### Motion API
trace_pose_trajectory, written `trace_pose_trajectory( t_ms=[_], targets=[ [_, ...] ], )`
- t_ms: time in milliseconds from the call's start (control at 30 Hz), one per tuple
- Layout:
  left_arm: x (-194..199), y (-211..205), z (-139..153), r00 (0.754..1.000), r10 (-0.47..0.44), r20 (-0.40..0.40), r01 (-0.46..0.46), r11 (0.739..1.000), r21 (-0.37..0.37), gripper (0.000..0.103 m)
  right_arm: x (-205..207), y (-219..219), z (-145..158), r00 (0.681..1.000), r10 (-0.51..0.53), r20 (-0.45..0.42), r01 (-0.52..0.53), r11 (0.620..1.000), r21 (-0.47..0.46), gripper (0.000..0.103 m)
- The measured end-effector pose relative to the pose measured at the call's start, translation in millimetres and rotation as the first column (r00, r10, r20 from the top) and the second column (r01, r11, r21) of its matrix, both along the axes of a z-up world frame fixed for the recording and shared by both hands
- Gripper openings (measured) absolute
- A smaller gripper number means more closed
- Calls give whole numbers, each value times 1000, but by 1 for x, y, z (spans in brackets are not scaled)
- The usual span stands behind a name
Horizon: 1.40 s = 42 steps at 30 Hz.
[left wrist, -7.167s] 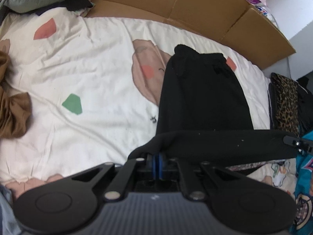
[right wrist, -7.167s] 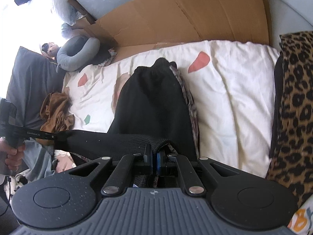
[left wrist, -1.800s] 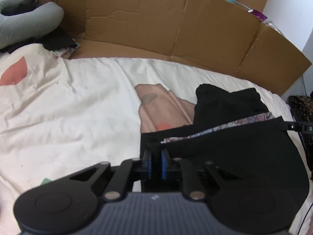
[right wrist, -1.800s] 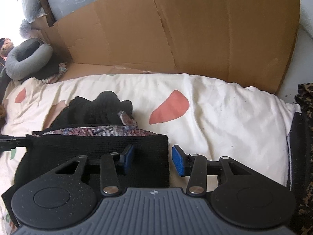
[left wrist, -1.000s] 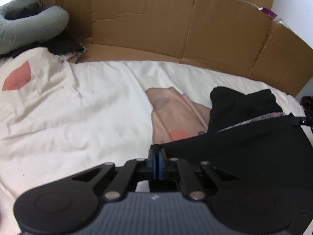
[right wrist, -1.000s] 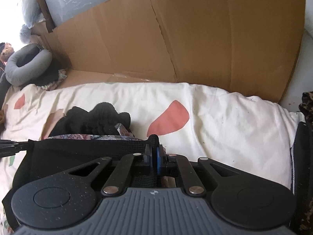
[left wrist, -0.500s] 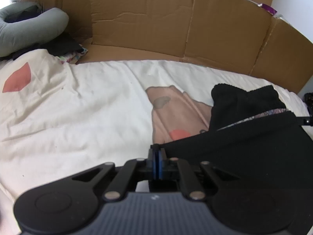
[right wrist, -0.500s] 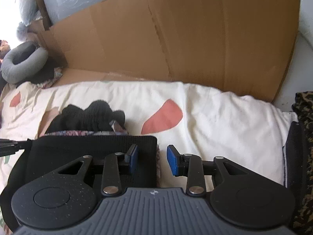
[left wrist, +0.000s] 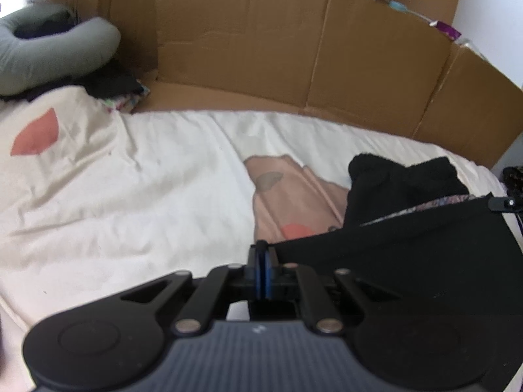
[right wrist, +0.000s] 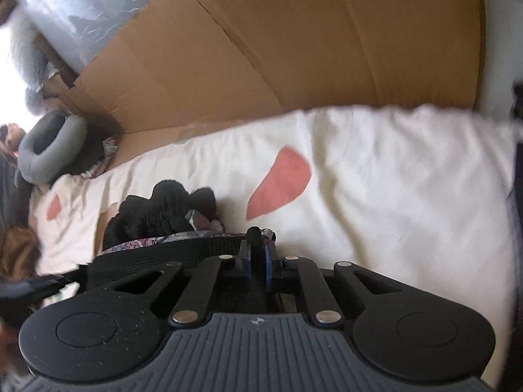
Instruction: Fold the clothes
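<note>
A black garment point(left wrist: 408, 254) with a patterned lining lies folded over on the cream bed sheet point(left wrist: 130, 196). Its bunched waistband point(left wrist: 398, 176) sits at the far end. My left gripper point(left wrist: 261, 261) is shut on the garment's left corner, fabric taut to the right. In the right wrist view my right gripper point(right wrist: 258, 254) is shut on the garment's point(right wrist: 170, 251) right corner, with the waistband point(right wrist: 163, 209) ahead. The other gripper's tip point(left wrist: 503, 201) shows at the right edge of the left wrist view.
A cardboard wall point(left wrist: 294, 58) stands behind the bed. A grey neck pillow point(left wrist: 55, 55) and dark clothes lie at the far left. A brown garment point(right wrist: 13, 254) lies at the left edge in the right wrist view. The sheet point(right wrist: 392, 179) extends right.
My right gripper, open half a second ago, has shut on the garment's corner and tilted. My left gripper stays shut on its corner and has barely moved.
</note>
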State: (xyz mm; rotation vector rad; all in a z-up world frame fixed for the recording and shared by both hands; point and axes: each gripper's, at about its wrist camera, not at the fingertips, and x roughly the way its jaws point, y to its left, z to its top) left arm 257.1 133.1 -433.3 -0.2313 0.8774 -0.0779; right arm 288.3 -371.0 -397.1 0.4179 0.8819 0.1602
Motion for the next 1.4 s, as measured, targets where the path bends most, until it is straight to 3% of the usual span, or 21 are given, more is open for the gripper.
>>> trace_pose_trajectory(
  t_ms=[133, 367, 500, 633, 1033, 1133, 1400],
  targets=[
    [3, -2, -3, 1000, 0, -3, 0, 1000, 18, 3, 0, 4, 6, 1000, 9, 24, -7, 998, -60, 4],
    [7, -9, -9, 999, -25, -37, 27, 998, 53, 6, 12, 17, -12, 1000, 30, -9, -31, 993, -116, 4],
    [4, -7, -7, 999, -26, -35, 27, 999, 34, 12, 12, 25, -12, 999, 27, -23, -30, 986, -167, 14],
    [3, -7, -10, 999, -25, -39, 27, 999, 38, 18, 8, 24, -3, 1000, 29, 6, -27, 985, -172, 23],
    [6, -9, -16, 999, -35, -34, 36, 999, 37, 18, 1, 12, -1, 1000, 7, -5, -8, 990, -140, 29],
    [6, -10, -17, 999, -35, -30, 36, 999, 40, 18, 3, 12, -8, 1000, 6, -27, -9, 994, -108, 44],
    [7, -12, -17, 999, -41, -32, 43, 998, 53, 19, 11, 32, -22, 998, 46, -37, -52, 982, -183, 44]
  ],
)
